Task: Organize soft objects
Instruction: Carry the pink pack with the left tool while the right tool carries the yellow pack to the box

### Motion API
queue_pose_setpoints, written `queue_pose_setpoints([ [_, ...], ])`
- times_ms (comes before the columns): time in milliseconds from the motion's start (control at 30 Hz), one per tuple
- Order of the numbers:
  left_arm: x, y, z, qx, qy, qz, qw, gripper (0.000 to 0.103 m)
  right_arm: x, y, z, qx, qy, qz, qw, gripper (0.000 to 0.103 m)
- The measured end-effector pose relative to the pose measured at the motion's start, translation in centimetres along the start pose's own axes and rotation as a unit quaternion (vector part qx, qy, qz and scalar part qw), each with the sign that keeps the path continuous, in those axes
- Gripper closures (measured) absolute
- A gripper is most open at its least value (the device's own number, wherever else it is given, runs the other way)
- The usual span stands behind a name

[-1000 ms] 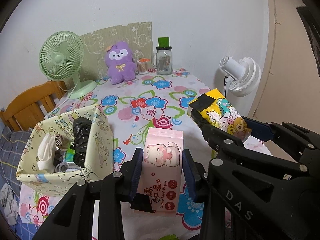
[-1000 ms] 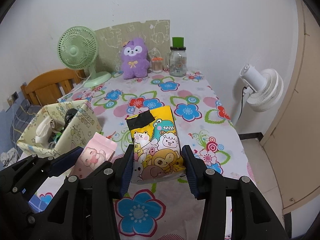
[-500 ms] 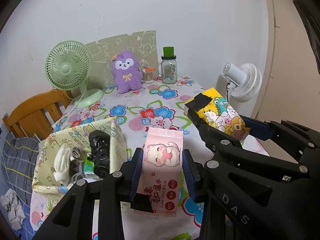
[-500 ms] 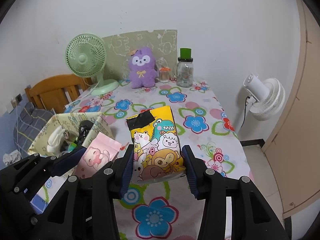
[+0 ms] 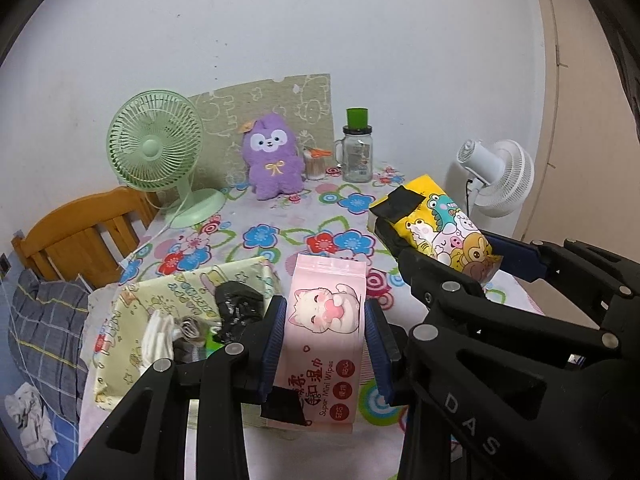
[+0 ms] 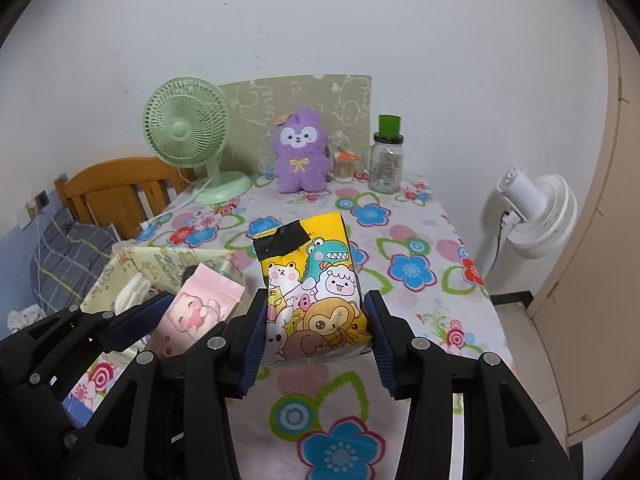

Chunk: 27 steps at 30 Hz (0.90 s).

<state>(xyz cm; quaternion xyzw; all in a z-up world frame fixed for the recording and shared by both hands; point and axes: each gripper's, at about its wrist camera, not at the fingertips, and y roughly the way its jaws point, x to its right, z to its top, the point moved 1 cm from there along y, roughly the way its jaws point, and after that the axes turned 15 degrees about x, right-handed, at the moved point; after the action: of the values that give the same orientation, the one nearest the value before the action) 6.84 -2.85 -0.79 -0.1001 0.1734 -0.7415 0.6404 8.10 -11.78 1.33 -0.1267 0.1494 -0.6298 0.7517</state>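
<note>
My left gripper [image 5: 325, 340] is shut on a pink pack of wet wipes [image 5: 326, 320] with a cat picture, held above the flowered table [image 5: 280, 236]. To its right, my right gripper [image 6: 316, 330] is shut on a yellow tissue pack [image 6: 312, 280] printed with cartoon animals. Both packs hang in the air side by side; the pink pack [image 6: 192, 312] shows at the left in the right wrist view, and the yellow pack [image 5: 436, 228] at the right in the left wrist view. A yellow fabric basket [image 5: 132, 320] sits below at the left.
The basket holds a black bag [image 5: 236, 308], white cloth and small items. At the table's far end stand a green fan [image 5: 156, 152], a purple plush [image 5: 274, 160] and a glass jar [image 5: 357, 152]. A wooden chair [image 5: 76, 236] is at the left, a white fan [image 6: 536, 212] at the right.
Both grippers have risen and drawn back from the table, each still holding its pack. The basket and the far objects now sit lower and smaller in both views.
</note>
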Motion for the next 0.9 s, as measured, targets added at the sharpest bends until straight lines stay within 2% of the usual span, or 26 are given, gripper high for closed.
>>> queue_pose_setpoints([
  [300, -2.2, 0.5, 0.0, -0.004, 0.003, 0.010, 0.9999, 0.063, -2.2, 1.4, 0.2, -0.003, 0.006, 0.016, 1.000, 0.052],
  [900, -7.6, 4.1, -1.8, -0.037, -0.026, 0.029, 0.9986, 0.063, -6.9, 6.2, -0.5, -0.039, -0.011, 0.052, 0.998, 0.052],
])
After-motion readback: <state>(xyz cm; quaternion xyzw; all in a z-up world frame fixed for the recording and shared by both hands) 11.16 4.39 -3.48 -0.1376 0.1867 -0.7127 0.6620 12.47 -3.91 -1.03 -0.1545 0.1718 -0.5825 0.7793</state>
